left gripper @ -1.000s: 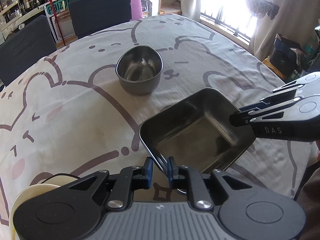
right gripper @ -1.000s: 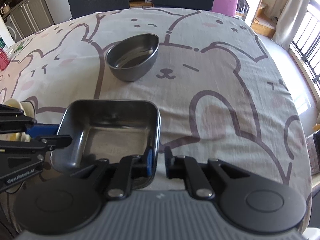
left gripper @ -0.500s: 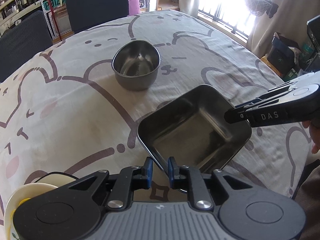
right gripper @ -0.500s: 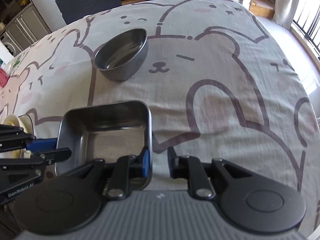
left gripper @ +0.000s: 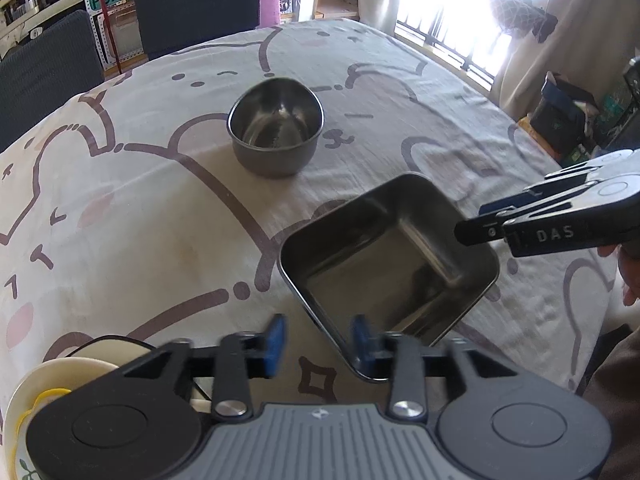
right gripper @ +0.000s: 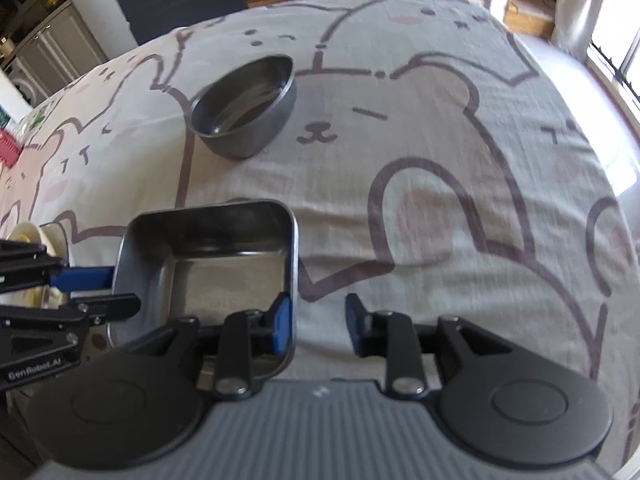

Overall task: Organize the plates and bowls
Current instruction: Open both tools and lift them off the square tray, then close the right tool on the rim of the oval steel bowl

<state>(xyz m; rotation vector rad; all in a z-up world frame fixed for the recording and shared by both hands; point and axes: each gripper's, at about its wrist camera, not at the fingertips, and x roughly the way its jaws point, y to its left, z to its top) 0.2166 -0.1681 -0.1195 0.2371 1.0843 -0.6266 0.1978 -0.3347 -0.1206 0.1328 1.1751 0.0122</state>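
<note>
A square steel tray lies on the bear-print tablecloth. My left gripper straddles its near rim. Its jaws are opening and the blue pads stand off the metal. From the right, my right gripper reaches over the tray's far corner. In the right wrist view the tray has its right wall between the spreading jaws of the right gripper, with no pad pressing. The left gripper sits at the tray's left side. A round steel bowl stands farther back.
A cream bowl with a yellow mark sits at the near left by the left gripper. Dark chairs line the far side of the table. The table edge drops off to the right toward a bright window.
Both grippers were shut on the tray's rim on opposite sides. Their jaws have now spread apart and let go, and the tray lies on the cloth.
</note>
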